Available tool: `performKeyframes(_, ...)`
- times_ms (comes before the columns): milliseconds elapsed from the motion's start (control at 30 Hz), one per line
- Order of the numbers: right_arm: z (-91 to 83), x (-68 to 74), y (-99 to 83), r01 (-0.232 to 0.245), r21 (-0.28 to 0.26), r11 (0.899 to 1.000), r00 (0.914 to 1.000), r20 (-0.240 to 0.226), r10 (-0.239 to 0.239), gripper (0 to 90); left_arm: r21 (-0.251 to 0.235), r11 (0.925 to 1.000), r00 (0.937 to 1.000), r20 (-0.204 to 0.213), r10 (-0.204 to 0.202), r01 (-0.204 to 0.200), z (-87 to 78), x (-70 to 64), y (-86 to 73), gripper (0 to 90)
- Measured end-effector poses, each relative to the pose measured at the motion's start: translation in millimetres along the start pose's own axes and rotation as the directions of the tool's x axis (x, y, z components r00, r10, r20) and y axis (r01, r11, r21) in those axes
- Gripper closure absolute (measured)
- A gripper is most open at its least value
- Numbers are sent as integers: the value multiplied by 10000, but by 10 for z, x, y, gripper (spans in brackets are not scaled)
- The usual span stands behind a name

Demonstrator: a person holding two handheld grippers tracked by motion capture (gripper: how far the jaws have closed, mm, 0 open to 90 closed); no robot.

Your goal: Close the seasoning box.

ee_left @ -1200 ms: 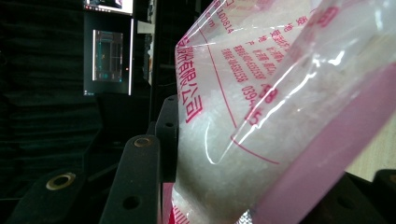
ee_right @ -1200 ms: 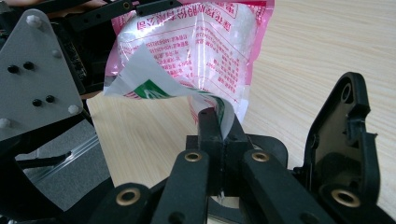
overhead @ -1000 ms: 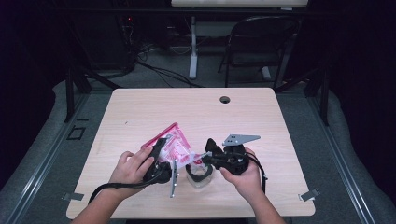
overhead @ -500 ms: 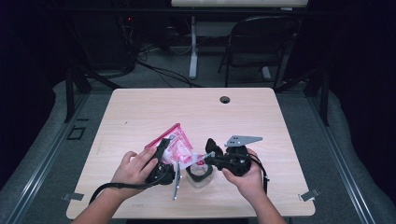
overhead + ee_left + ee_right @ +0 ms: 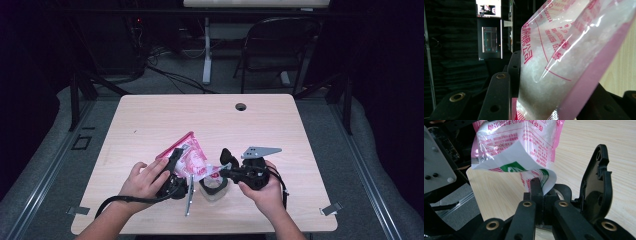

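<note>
Clamping both claws (image 5: 175,167) (image 5: 220,172) on the pink-edged clear plastic bag (image 5: 192,159) of white granules, we steady it over the clear container (image 5: 212,189) for pouring.

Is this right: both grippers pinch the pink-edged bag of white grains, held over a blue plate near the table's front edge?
Not quite. There is no blue plate: in the high view a clear container with a black flip lid sits under the bag. The rest holds: the left gripper clamps the bag's bottom, the right gripper pinches its corner, near the table front edge.
</note>
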State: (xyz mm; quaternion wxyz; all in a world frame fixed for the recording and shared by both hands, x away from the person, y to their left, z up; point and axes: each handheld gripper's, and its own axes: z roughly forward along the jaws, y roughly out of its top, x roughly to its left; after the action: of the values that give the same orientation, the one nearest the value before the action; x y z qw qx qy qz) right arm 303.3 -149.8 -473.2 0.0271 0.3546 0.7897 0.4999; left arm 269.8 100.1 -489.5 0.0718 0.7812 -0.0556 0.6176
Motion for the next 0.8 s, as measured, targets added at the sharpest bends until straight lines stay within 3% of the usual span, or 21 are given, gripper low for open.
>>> performKeyframes(800,-5,-22,-20,-31,67,10000,10000,35,31,900,-57,9998,9997,-115,203,-204,-3,39,29,636)
